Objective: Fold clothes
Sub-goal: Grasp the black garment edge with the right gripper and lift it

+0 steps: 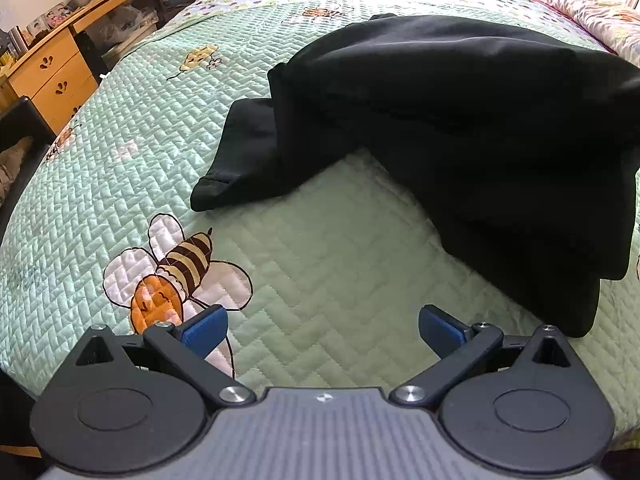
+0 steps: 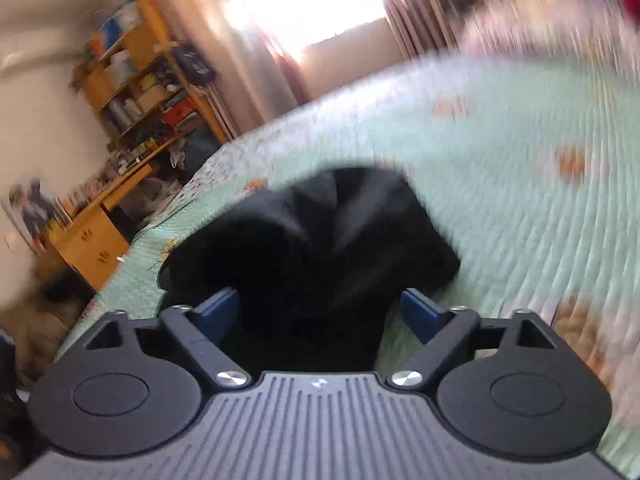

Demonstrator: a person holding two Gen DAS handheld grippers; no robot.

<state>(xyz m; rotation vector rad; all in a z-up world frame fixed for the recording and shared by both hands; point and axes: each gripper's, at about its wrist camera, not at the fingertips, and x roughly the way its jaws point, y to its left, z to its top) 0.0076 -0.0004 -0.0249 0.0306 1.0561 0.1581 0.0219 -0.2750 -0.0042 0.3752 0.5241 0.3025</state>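
Note:
A black garment [image 1: 460, 120] lies partly folded on the green quilted bed cover [image 1: 320, 260], and one narrow end [image 1: 236, 160] sticks out to the left. My left gripper [image 1: 322, 316] hangs over bare quilt in front of the garment, open, with nothing between its blue fingers [image 1: 204, 330]. The right wrist view is blurred. In it the same black garment [image 2: 320, 232] is bunched on the bed cover [image 2: 520, 200] directly ahead. My right gripper [image 2: 318, 296] stands wide open over the near edge of the cloth. Its blue fingers [image 2: 218, 312] flank the cloth without pinching it.
A bee design [image 1: 176, 276] is stitched into the quilt near my left gripper. A wooden desk with drawers [image 1: 52, 76] stands beyond the bed's left edge, with cluttered shelves [image 2: 136, 80] above it. Flowered pillows [image 1: 592, 12] lie at the far right. Curtains hang by a bright window [image 2: 304, 8].

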